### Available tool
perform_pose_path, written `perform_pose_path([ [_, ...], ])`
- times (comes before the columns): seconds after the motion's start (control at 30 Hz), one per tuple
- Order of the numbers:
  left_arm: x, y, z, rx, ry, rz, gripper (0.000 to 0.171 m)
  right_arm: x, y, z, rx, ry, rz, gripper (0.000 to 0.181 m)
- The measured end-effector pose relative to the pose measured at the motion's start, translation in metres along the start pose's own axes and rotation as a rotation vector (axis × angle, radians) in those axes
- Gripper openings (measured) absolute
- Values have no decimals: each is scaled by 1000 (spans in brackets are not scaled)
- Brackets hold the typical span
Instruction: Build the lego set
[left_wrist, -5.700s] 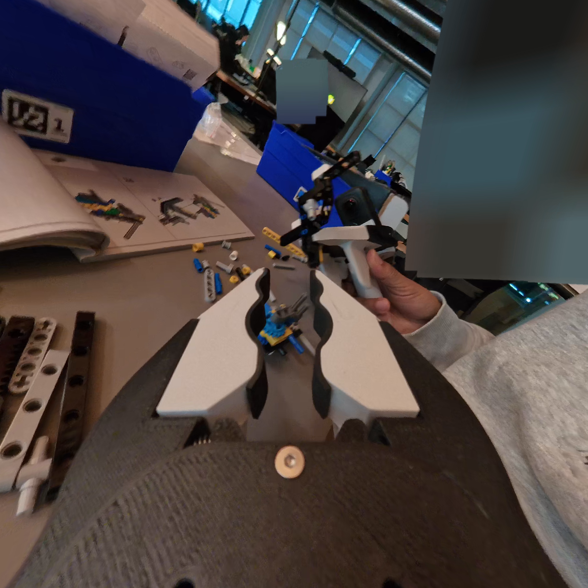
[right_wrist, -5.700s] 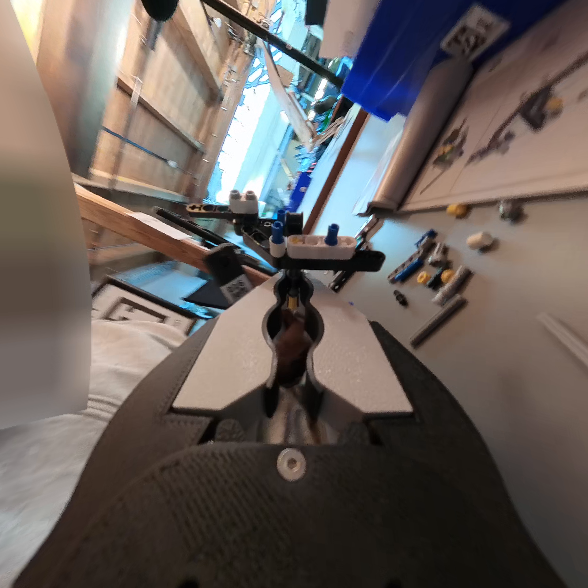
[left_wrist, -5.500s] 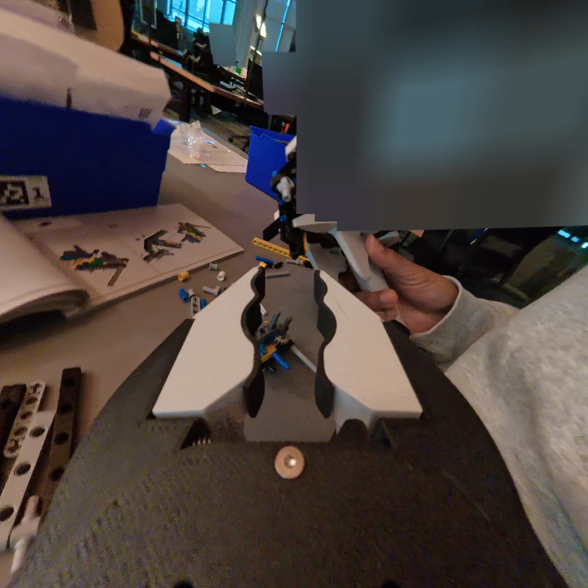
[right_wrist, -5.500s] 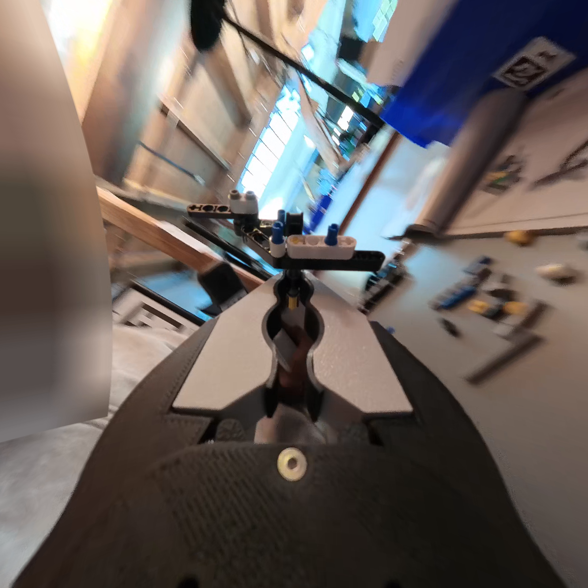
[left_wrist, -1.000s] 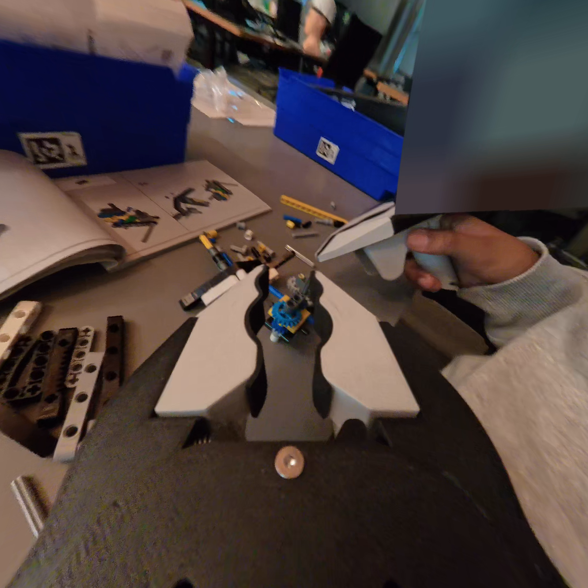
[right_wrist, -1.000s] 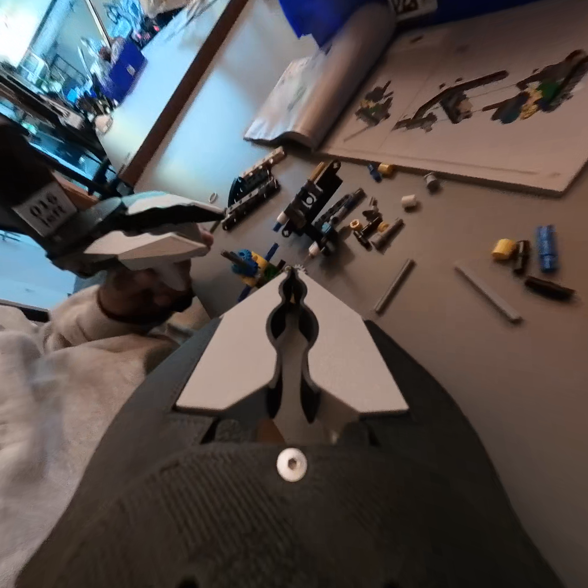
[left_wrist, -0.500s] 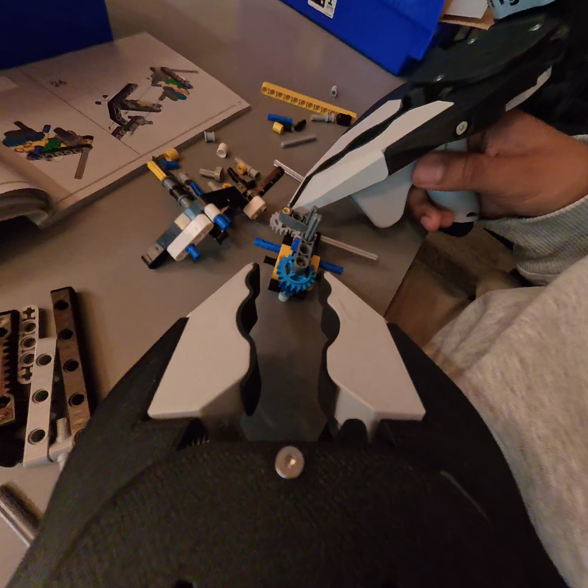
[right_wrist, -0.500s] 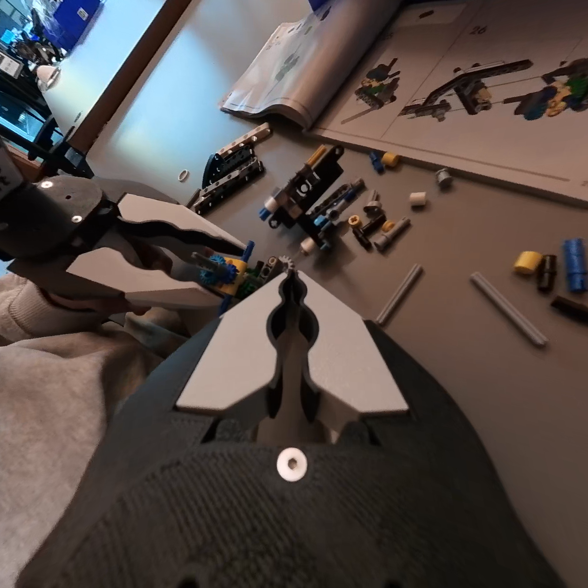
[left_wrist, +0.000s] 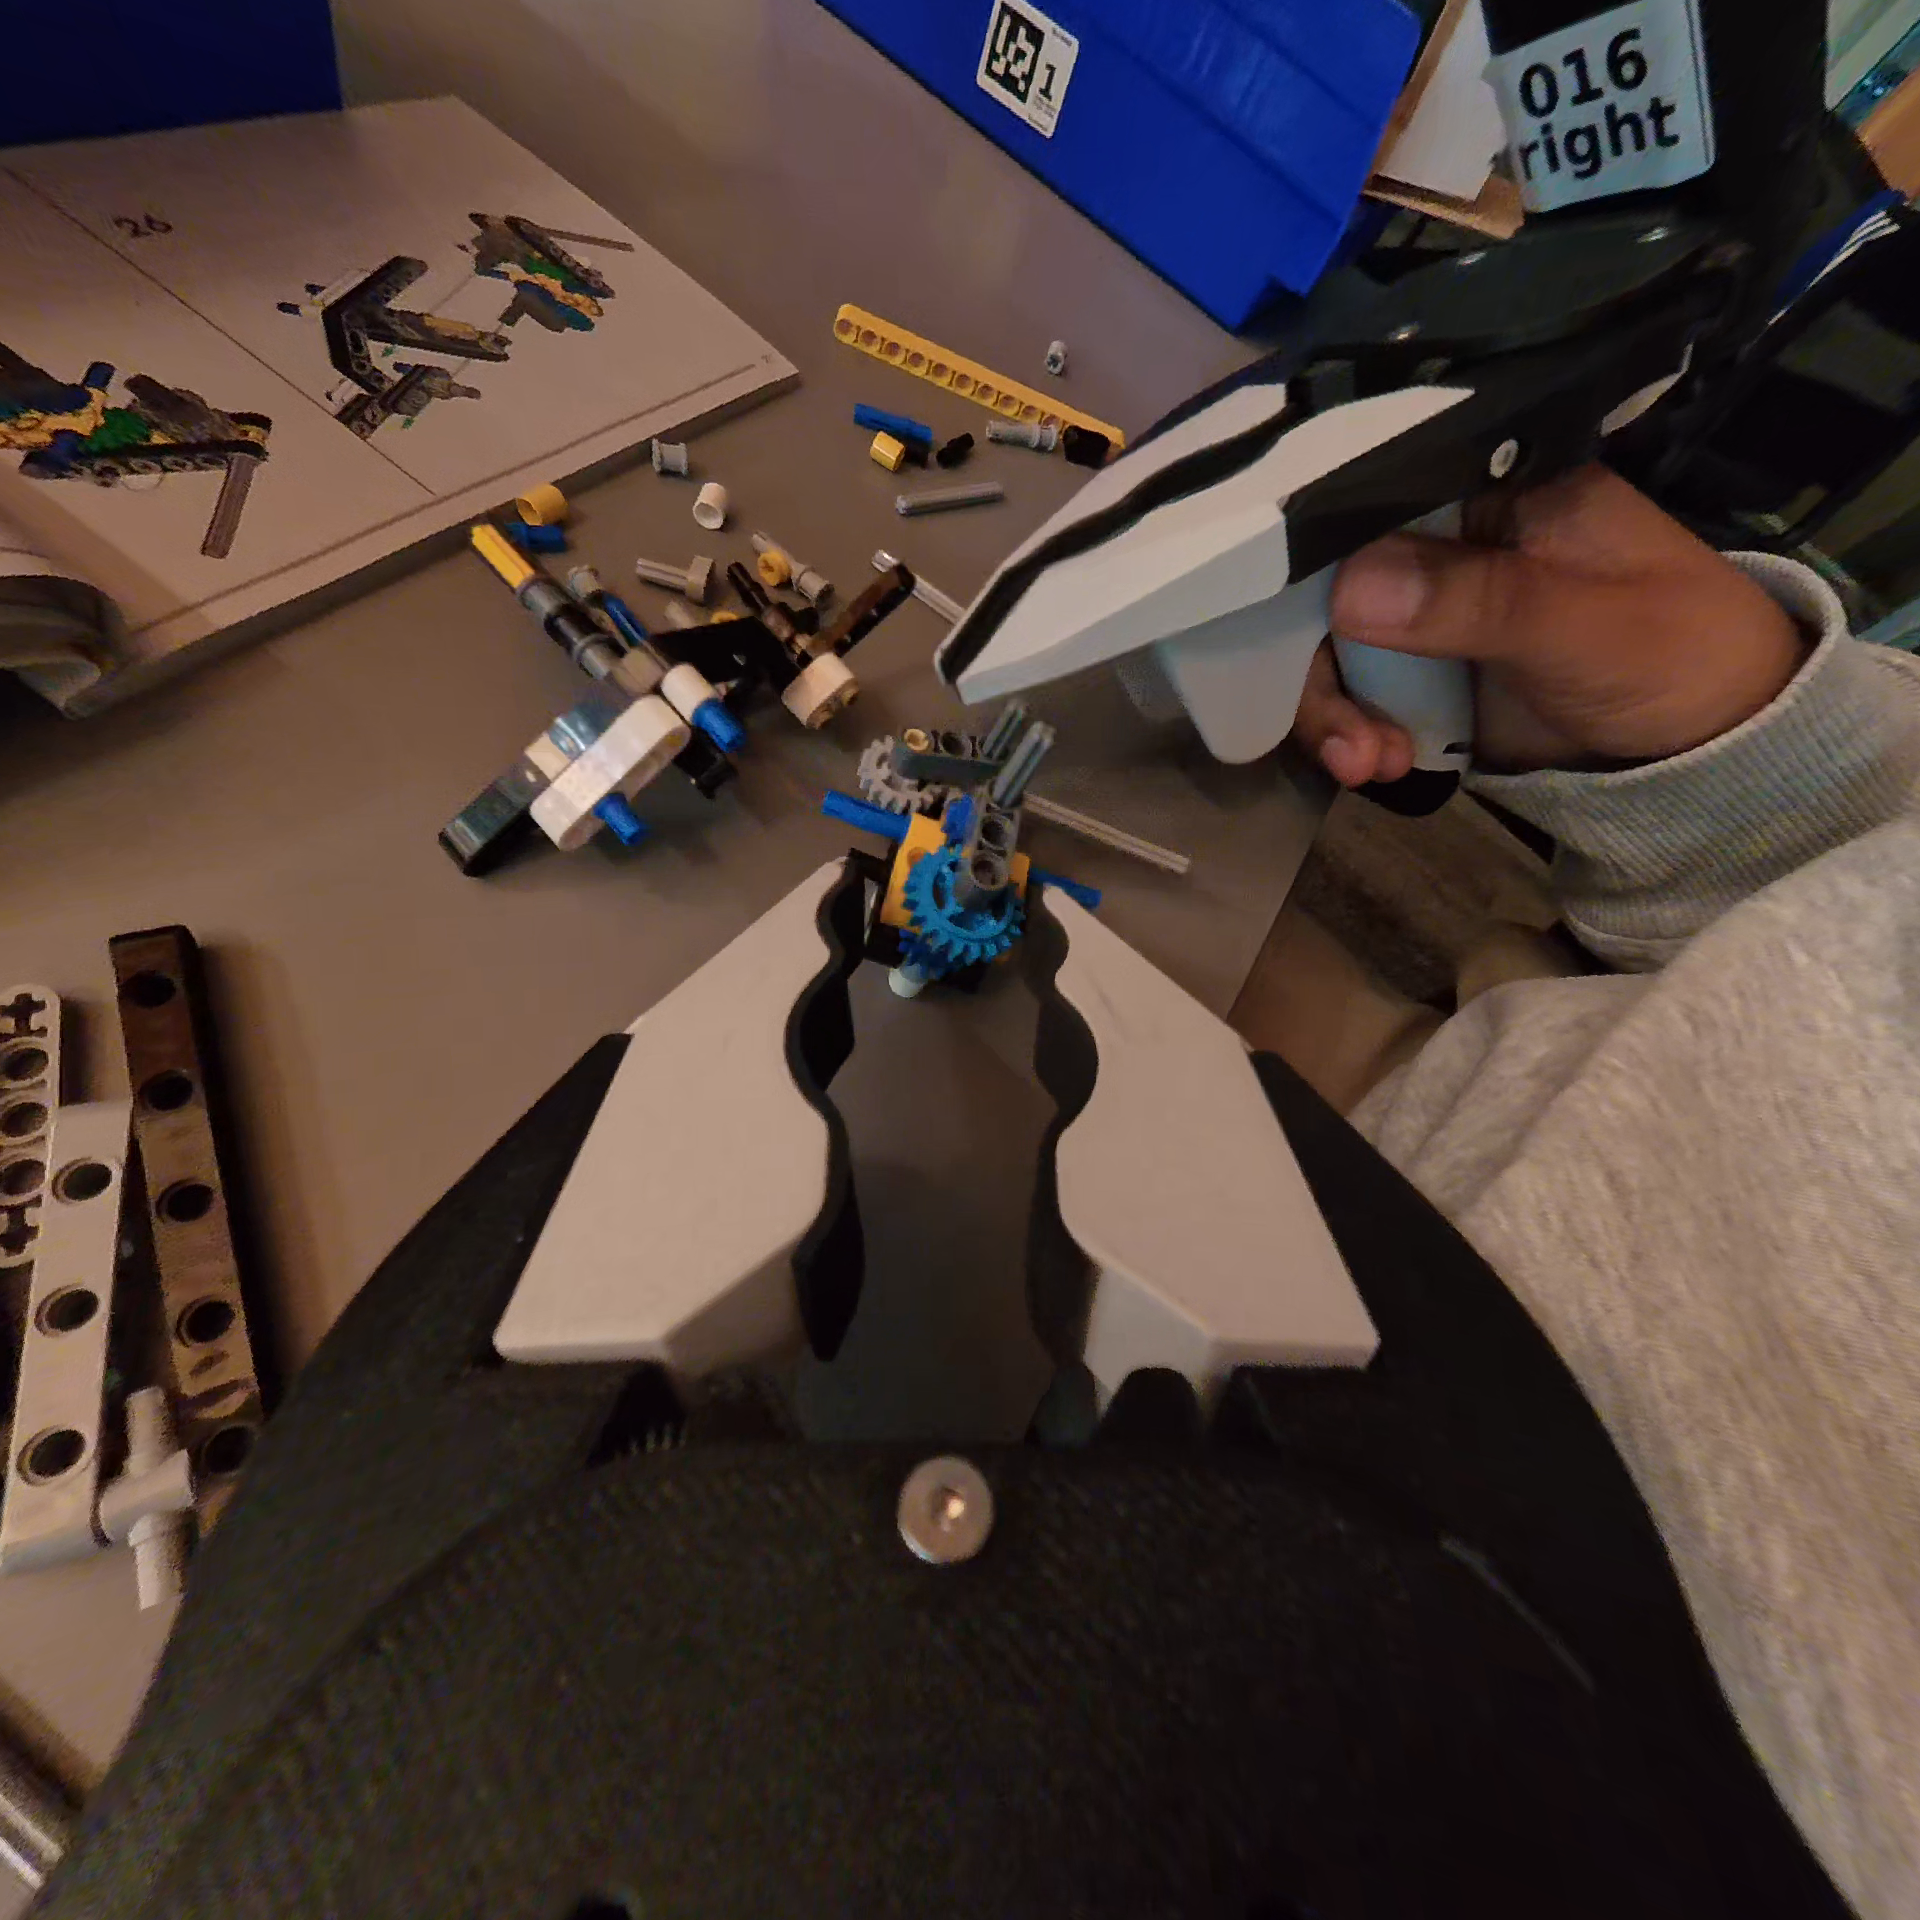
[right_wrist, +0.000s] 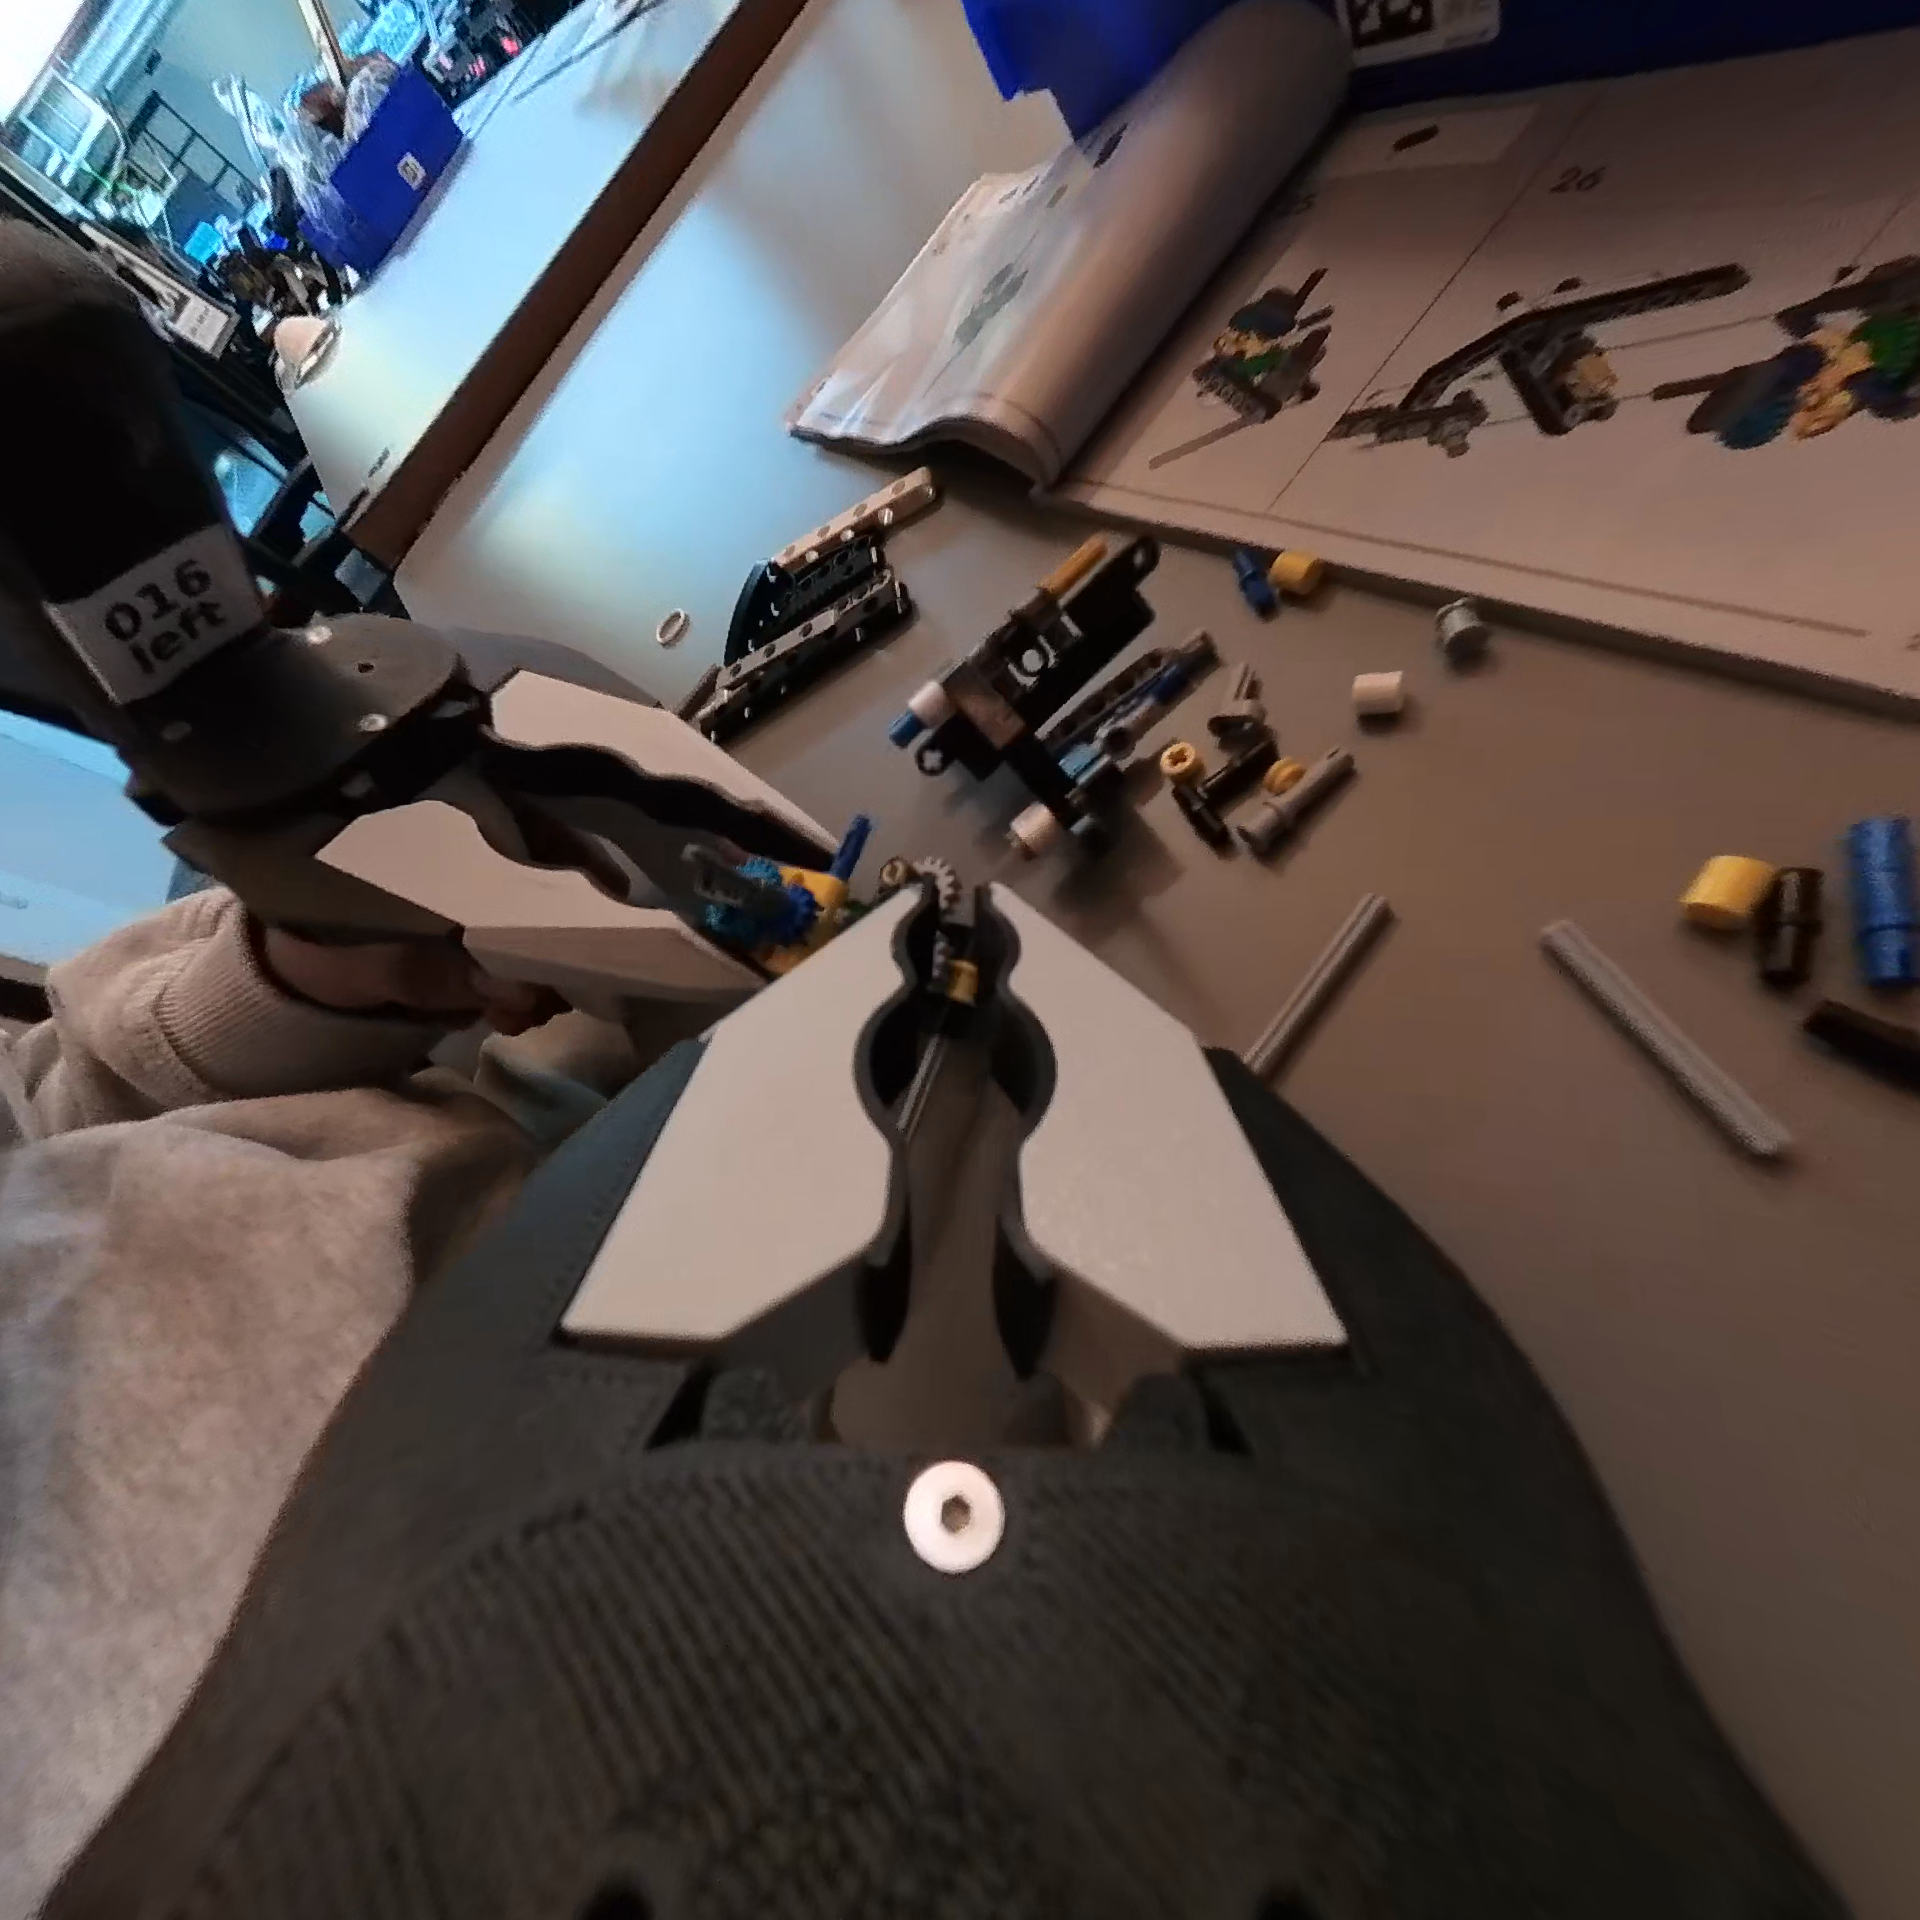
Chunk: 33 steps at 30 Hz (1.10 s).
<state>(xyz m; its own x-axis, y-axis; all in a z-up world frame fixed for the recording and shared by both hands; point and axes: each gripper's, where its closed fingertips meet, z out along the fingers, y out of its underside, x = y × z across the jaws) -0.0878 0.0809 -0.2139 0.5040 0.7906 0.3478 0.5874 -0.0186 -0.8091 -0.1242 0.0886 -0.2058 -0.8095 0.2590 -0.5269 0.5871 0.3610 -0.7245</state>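
The left gripper (left_wrist: 940, 925) stood with its jaws wide apart, their tips flanking the small gear assembly (left_wrist: 951, 852), a yellow-and-blue cluster with a blue gear in front, a grey gear behind and blue pins sticking out sideways, which sat on the grey table (left_wrist: 416, 935) near its front edge; whether the tips already touched it could not be told. The right gripper (right_wrist: 951, 904) had its jaws drawn nearly together, and in its own view a thin dark axle and a yellow piece showed in the gap at the tips, though whether they were truly pinched there could not be told. Just beyond lay the black-and-white sub-assembly (left_wrist: 634, 727), loose pins and axles, and the open instruction booklet (left_wrist: 312, 343). The gear assembly looked light and stiff, hard smooth plastic held only by friction, so it would likely slide on the table or shed a pin if squeezed on the protruding parts. The safest hold seemed to be across the blocky yellow core, clear of the gear teeth and the blue pins, with modest pressure, keeping it level so the thin axles stayed seated
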Motion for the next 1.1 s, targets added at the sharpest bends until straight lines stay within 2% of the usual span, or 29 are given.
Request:
perform_pose_path([
  [0.13, 1, -2, -2, 13, 27, -26, 33, 10, -15, -9, 81, 42, 9, 16],
  [0.23, 1, -5, -4, 28, 44, -49, 34, 20, -17, -8, 80, 104, -11, 23],
  [0.4, -1, -5, -7, 37, 44, -57, 34, 27, -12, 3, 12, 170, -75, 21],
  [0.57, -5, -8, -12, 57, 35, -65, 34, 28, -8, 12, -39, 207, -125, 7],
  [0.9, -14, -23, -25, 145, 4, -92, 36, 15, -28, 11, 6, 256, -339, 2],
  [1.1, -21, -36, -36, 240, -30, -120, 39, -7, -45, 1, 121, 191, -430, 2],
])
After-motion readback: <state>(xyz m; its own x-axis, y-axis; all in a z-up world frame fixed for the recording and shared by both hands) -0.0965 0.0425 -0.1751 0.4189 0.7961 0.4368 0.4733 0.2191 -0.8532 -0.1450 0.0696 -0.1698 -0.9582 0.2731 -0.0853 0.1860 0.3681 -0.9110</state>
